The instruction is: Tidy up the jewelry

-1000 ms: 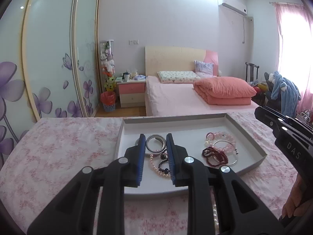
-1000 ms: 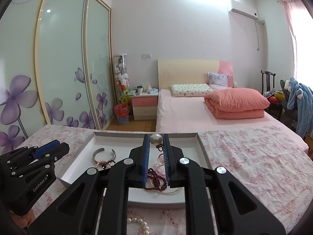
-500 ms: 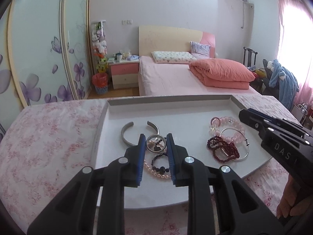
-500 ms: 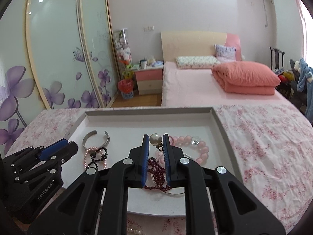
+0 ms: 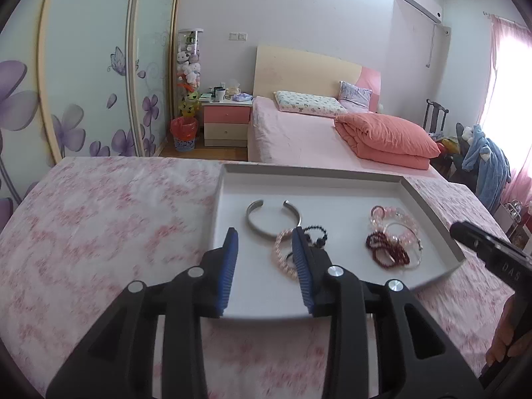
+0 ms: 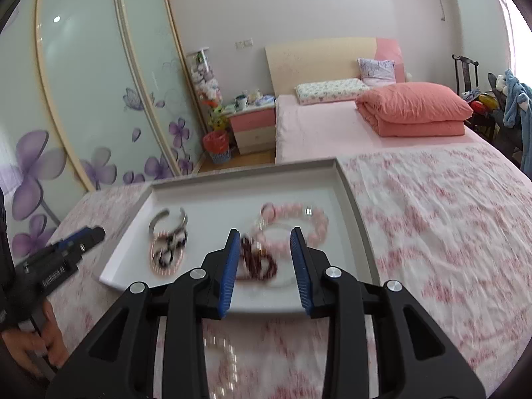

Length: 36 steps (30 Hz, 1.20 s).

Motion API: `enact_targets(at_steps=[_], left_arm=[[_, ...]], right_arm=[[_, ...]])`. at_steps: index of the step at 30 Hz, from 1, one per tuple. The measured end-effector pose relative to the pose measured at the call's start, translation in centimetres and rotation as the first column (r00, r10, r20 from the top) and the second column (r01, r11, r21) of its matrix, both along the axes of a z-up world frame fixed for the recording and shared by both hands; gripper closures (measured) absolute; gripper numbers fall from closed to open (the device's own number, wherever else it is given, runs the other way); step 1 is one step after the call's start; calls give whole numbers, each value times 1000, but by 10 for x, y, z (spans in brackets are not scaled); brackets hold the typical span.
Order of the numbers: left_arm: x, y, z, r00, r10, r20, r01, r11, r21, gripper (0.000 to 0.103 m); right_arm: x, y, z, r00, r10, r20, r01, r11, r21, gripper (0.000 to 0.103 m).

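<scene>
On the floral bedspread (image 5: 109,219) sits a white tray (image 5: 232,179) holding, left to right, a silver cuff (image 5: 262,222), pink pearls (image 5: 282,259) tangled with black beads (image 5: 316,232), then dark red beads (image 5: 385,249) against a pink bracelet (image 5: 399,222). The left gripper (image 5: 264,259) and right gripper (image 6: 264,259) have just been opening, jaws now partly apart and gripping nothing, over the tray's near edge.

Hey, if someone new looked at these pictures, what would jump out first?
Probably the shallow white tray on the pink floral cloth, with a silver open cuff at its left and a dark red bead strand beside a pink bead bracelet at its right. Next, the black left gripper and right gripper, blue-padded jaws open, over the tray.
</scene>
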<state>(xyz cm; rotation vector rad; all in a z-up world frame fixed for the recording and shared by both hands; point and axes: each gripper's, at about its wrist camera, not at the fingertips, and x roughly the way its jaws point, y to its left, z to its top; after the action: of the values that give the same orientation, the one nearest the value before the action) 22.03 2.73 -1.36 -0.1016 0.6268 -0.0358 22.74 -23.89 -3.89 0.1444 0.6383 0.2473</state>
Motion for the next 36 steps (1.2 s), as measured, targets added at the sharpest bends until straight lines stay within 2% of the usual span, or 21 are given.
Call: enact_targets(at_steps=[3,7,11,15,22,24,26,31,36], left_arm=[[-14,5,-2,1000,-2,-10,2,1000,1,66],[-31,8,-7,999,-10,-38,11,1000,13,59],[-39,4,-6,999,-23,-46,24,999,26,58],[-45,-1,-4,999,-36,-39,37,999,32,54],[-50,-7,-8,997,-57,-49,60,997,44,54],[-50,-9,-10,997,-61,-55,64,997,45,54],[-49,-12,-11,996,-67,-62,70,997,44,54],[-46,-24,-16,990,-108,-93,112,993,42,54],[-39,-48,-27,973,-173,-155,182,982,46,52]], right_arm=[[-13,6,-12,997,49,-66,-51,998,-31,73],[-25,21,-30,980,119,-161,-131,989,-64,74],[-33,33,-41,970,149,-193,-169,981,-91,74],[-40,37,-46,966,161,-204,-186,976,-114,74],[-41,40,-54,961,155,-230,-191,971,-141,74],[-42,41,-55,964,148,-223,-187,968,-166,79],[-43,43,-56,966,142,-214,-184,964,-193,90],[-46,37,-55,966,146,-214,-191,959,-208,92],[-41,7,-54,978,41,-203,-90,967,-238,92]])
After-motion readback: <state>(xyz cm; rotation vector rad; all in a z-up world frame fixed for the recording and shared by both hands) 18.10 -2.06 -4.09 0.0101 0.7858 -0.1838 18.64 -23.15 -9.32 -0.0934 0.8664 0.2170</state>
